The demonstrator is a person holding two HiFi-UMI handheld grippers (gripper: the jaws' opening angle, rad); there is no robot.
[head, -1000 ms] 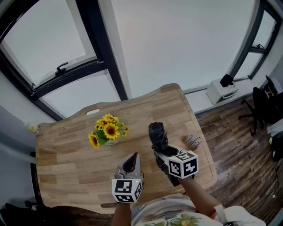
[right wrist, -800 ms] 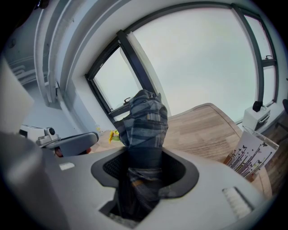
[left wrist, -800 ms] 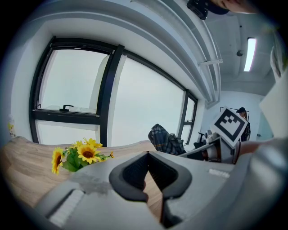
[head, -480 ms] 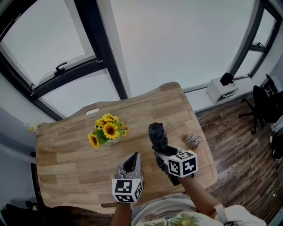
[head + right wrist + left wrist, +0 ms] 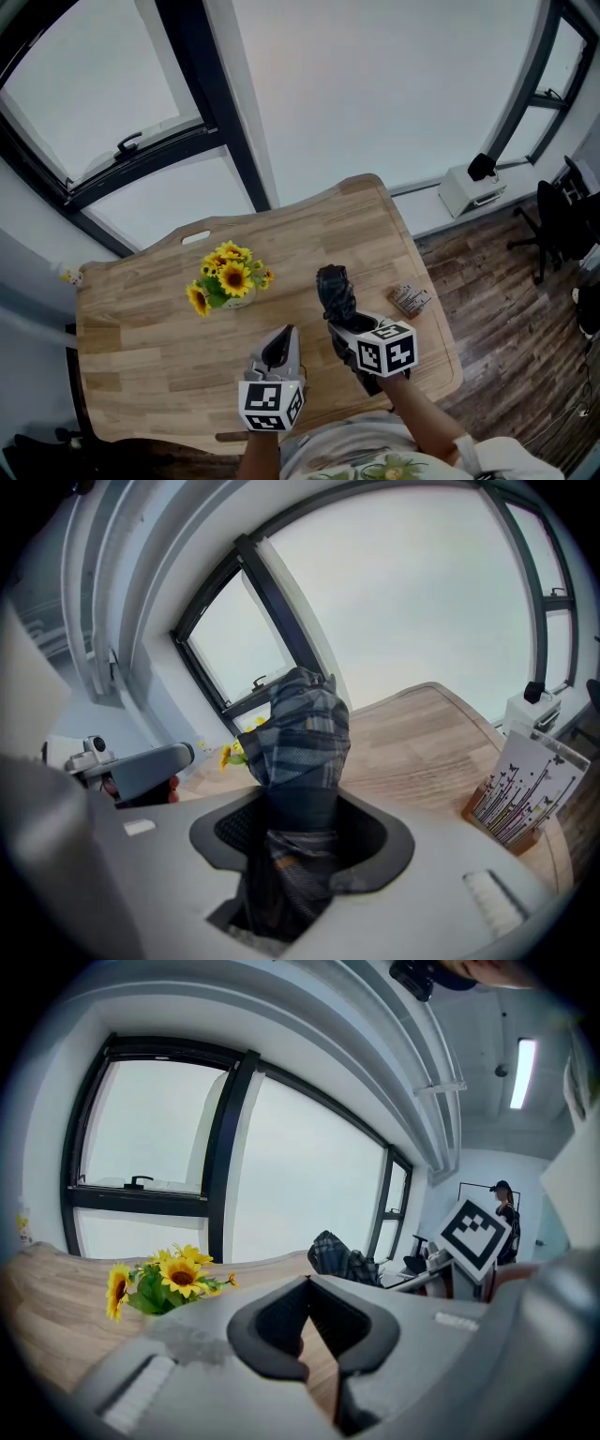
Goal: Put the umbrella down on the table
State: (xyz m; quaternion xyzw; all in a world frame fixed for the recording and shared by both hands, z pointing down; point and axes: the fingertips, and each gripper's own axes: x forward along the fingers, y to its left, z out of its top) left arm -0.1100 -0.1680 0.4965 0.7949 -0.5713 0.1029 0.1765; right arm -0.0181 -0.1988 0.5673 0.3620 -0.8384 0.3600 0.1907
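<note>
A folded dark plaid umbrella [image 5: 335,289] sticks up and away from my right gripper [image 5: 349,324], which is shut on its lower part above the wooden table [image 5: 141,337]. In the right gripper view the umbrella [image 5: 302,738] fills the gap between the jaws and rises past them. My left gripper [image 5: 281,343] hovers over the table's near edge, left of the umbrella. Its jaws meet at the tips with nothing between them [image 5: 307,1283].
A small pot of sunflowers [image 5: 228,277] stands mid-table, left of the umbrella. A patterned box [image 5: 409,299] lies near the table's right edge. Large windows run behind the table. A white device [image 5: 472,192] and a dark chair [image 5: 558,225] sit on the floor at right.
</note>
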